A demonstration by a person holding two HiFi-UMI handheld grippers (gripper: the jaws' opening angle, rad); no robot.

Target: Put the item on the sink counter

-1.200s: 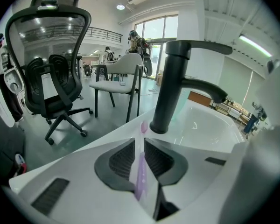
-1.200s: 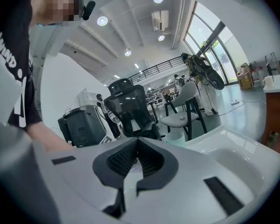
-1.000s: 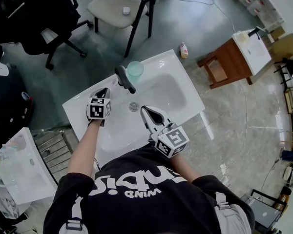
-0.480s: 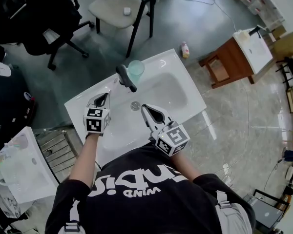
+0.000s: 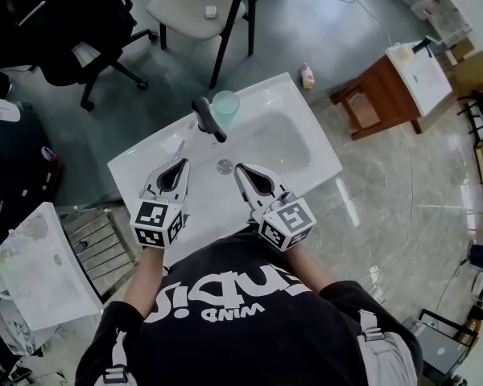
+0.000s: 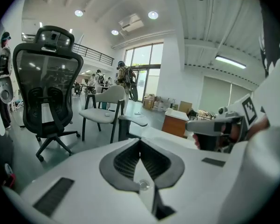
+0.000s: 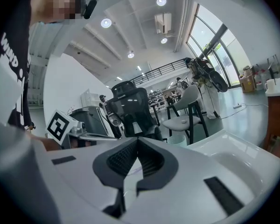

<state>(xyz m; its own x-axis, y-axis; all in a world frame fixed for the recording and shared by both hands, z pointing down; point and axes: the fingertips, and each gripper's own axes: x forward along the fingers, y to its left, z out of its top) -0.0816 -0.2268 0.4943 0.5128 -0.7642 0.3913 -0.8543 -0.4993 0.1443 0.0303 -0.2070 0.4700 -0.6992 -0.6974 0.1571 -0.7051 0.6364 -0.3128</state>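
A translucent teal cup stands on the white sink counter at its far edge, just right of the black faucet. It also shows in the right gripper view, the cup beyond the jaws. My left gripper hovers over the counter's near left part, shut and empty. My right gripper is over the basin's near rim, close to the drain, also shut with nothing in it. Both are well short of the cup. The left gripper and right gripper show closed jaws in their own views.
Behind the sink stand a grey chair and a black office chair. A small bottle is on the floor by a wooden cabinet. A metal rack and another white basin are at the left.
Both grippers have drawn back from the faucet toward the person; the left one moved farther, down and left. The cup has stayed put.
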